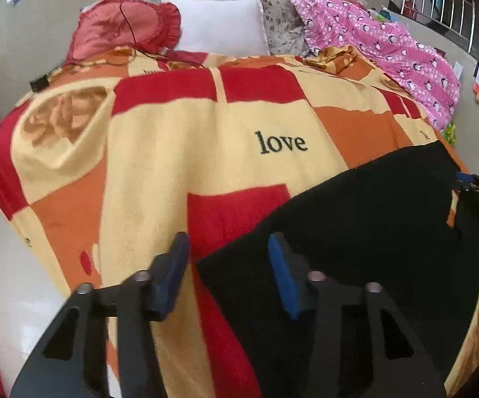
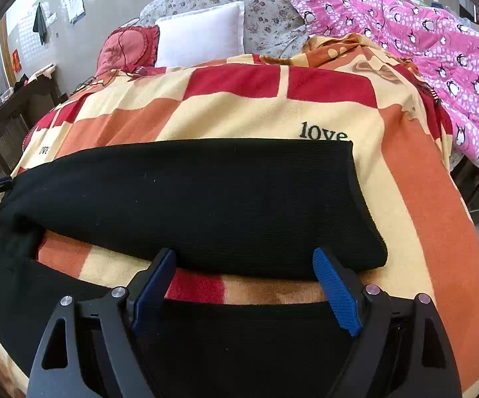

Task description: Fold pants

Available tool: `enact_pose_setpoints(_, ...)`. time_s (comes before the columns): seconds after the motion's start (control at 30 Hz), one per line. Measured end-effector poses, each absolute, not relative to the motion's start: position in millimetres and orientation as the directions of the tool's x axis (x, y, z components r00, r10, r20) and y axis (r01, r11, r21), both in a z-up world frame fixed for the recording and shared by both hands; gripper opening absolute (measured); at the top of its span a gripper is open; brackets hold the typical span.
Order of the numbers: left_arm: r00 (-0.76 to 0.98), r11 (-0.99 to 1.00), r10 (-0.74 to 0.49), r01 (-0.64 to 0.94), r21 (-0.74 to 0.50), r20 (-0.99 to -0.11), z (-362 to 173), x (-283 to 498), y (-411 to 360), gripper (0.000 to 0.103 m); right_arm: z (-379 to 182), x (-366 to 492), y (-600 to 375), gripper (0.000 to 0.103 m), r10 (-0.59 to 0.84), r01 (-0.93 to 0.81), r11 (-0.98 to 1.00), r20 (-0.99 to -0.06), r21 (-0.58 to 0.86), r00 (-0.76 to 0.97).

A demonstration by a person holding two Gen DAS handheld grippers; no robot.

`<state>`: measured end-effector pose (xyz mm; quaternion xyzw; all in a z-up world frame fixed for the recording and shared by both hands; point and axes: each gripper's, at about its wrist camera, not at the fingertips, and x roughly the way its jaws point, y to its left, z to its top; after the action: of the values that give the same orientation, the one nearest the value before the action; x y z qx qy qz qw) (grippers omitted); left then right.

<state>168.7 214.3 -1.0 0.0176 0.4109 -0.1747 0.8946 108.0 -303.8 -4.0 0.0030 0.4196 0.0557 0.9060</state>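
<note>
Right wrist view has our black pants (image 2: pixel 206 199) spread across the blanket (image 2: pixel 421 199) on the bed, legs apart with a strip of blanket between. Both the right gripper (image 2: pixel 244 290) and left gripper (image 1: pixel 229 272) have jaws spread, holding nothing. Looks like soft, floppy knit, so we'd pinch near a hem corner.

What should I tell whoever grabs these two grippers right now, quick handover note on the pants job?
Left gripper: open, holding nothing, over the left edge of the black pants.
Right gripper: open, holding nothing, over the gap between the two legs.
Pants lie on the patterned blanket, legs spread apart, not stacked.
Done: pants laid out.
Left: probably bring one leg onto the other, then fold lengthwise.
</note>
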Motion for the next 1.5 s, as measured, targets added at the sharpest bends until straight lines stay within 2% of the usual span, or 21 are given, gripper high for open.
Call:
enact_pose_setpoints(0.07, 0.592, 0.935, -0.311, 0.332, -0.127, -0.743, -2, 167, 215, 0.039, -4, 108, -304, 0.086, 0.102, -0.099, 0.994, -0.760, 0.050, 0.641)
enact_pose_setpoints(0.13, 0.593, 0.935, -0.313, 0.331, -0.129, -0.742, -1, 167, 215, 0.032, -4, 108, -303, 0.086, 0.100, -0.098, 0.994, -0.761, 0.047, 0.641)
enact_pose_setpoints(0.2, 0.593, 0.936, -0.304, 0.331, -0.119, -0.746, 1, 164, 215, 0.015, -4, 108, -303, 0.086, 0.099, -0.099, 0.994, -0.761, 0.047, 0.641)
enact_pose_setpoints(0.27, 0.596, 0.938, -0.293, 0.333, -0.102, -0.748, 5, 158, 213, 0.006, -4, 108, -303, 0.086, 0.102, -0.099, 0.994, -0.760, 0.050, 0.642)
enact_pose_setpoints(0.5, 0.674, 0.948, -0.241, 0.318, -0.020, -0.698, 45, 132, 199, 0.003, -4, 107, -306, 0.086, 0.125, -0.099, 0.992, -0.754, 0.079, 0.645)
enact_pose_setpoints(0.57, 0.710, 0.961, -0.177, 0.274, 0.037, -0.682, 60, 127, 193, 0.003, -4, 108, -306, 0.087, 0.126, -0.103, 0.992, -0.755, 0.078, 0.643)
enact_pose_setpoints(0.67, 0.755, 0.969, -0.019, 0.175, 0.174, -0.656, 79, 126, 180, 0.003, 1, 114, -308, 0.087, 0.147, -0.124, 0.988, -0.782, 0.090, 0.606)
enact_pose_setpoints(0.9, 0.734, 0.975, 0.076, 0.088, 0.206, -0.674, 75, 140, 168, 0.003, 76, 149, -370, 0.086, 0.190, -0.045, 0.977, -0.743, 0.210, 0.641)
enact_pose_setpoints(0.97, 0.738, 0.983, 0.095, 0.036, 0.179, -0.668, 73, 141, 171, 0.003, 86, 164, -392, 0.086, 0.210, -0.010, 0.964, -0.738, 0.265, 0.641)
enact_pose_setpoints(1.0, 0.744, 0.986, 0.103, 0.012, 0.167, -0.660, 73, 140, 172, 0.003, 85, 173, -399, 0.084, 0.220, 0.001, 0.959, -0.749, 0.283, 0.625)
enact_pose_setpoints(1.07, 0.754, 0.988, 0.111, -0.015, 0.153, -0.648, 74, 138, 173, 0.003, 75, 190, -407, 0.069, 0.227, 0.014, 0.958, -0.785, 0.287, 0.577)
enact_pose_setpoints(1.13, 0.754, 0.990, 0.106, -0.019, 0.140, -0.648, 73, 136, 172, 0.003, 60, 205, -411, 0.047, 0.222, 0.034, 0.959, -0.819, 0.283, 0.529)
enact_pose_setpoints(1.2, 0.754, 0.990, 0.103, -0.016, 0.139, -0.648, 73, 136, 169, 0.003, 46, 214, -414, 0.032, 0.227, 0.064, 0.953, -0.835, 0.297, 0.501)
enact_pose_setpoints(1.3, 0.759, 0.990, 0.103, -0.019, 0.136, -0.643, 75, 134, 167, 0.003, 30, 224, -418, 0.031, 0.266, 0.075, 0.937, -0.836, 0.342, 0.480)
enact_pose_setpoints(1.5, 0.758, 0.994, 0.097, -0.041, 0.101, -0.645, 76, 135, 170, 0.003, 19, 231, -412, 0.031, 0.259, 0.039, 0.949, -0.848, 0.311, 0.462)
